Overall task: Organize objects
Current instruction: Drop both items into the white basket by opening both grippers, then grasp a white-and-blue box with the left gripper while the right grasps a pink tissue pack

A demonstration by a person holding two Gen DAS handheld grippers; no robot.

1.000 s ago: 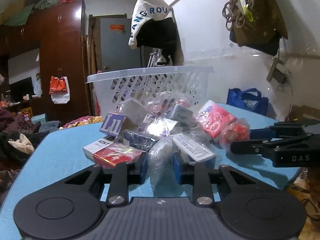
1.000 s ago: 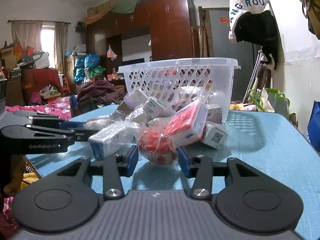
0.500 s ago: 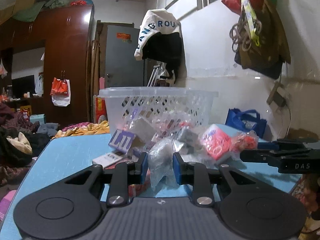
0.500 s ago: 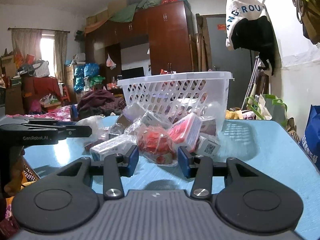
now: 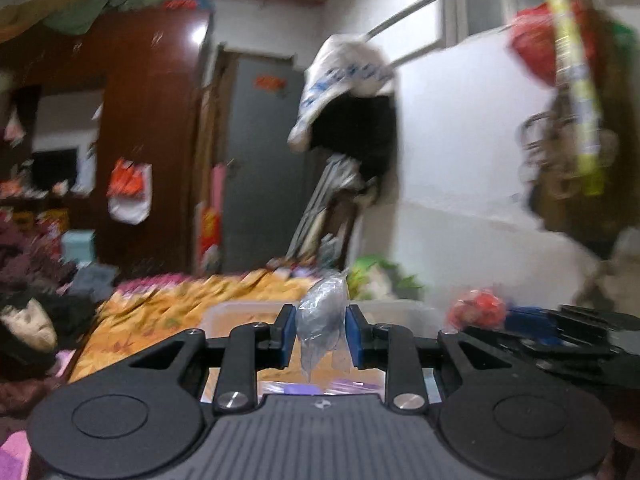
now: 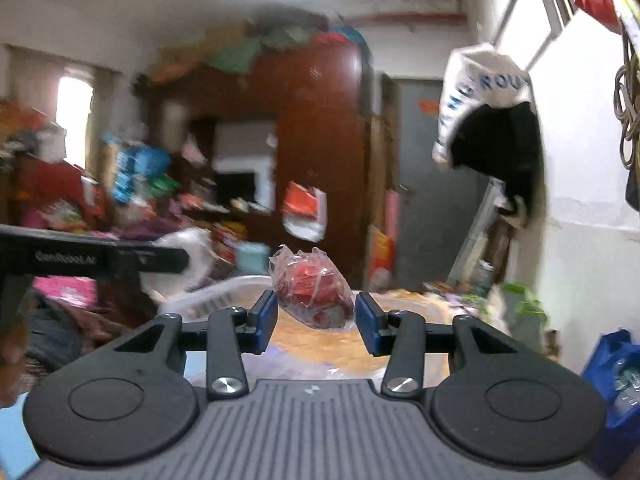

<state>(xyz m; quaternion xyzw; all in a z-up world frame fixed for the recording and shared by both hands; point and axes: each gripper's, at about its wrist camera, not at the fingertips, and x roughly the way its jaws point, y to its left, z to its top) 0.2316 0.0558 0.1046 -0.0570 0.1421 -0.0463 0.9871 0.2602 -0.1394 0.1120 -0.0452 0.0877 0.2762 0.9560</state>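
Note:
My left gripper [image 5: 320, 334] is shut on a small clear greyish plastic bag [image 5: 322, 312], held up in the air. Just below and behind it shows the white basket's rim [image 5: 240, 311], with purple packets [image 5: 312, 388] under the fingers. My right gripper [image 6: 316, 318] is shut on a clear bag with a red item [image 6: 312, 296], over the same basket's rim [image 6: 224, 290]. In the left wrist view the right gripper [image 5: 520, 318] shows at the right with its red bag [image 5: 478, 312]. The left gripper [image 6: 120, 258] crosses the left side of the right wrist view. Both views are blurred by motion.
A dark wooden wardrobe [image 6: 320, 140] and a grey door [image 6: 424, 184] stand behind. Clothes hang on the white wall [image 6: 492, 120] at the right. A blue bag [image 6: 612, 364] sits at the lower right. A yellow-orange cloth [image 5: 180, 304] lies beyond the basket.
Both grippers have lifted their bags off the pile on the blue table and moved forward over the basket. The table and pile have dropped out of view.

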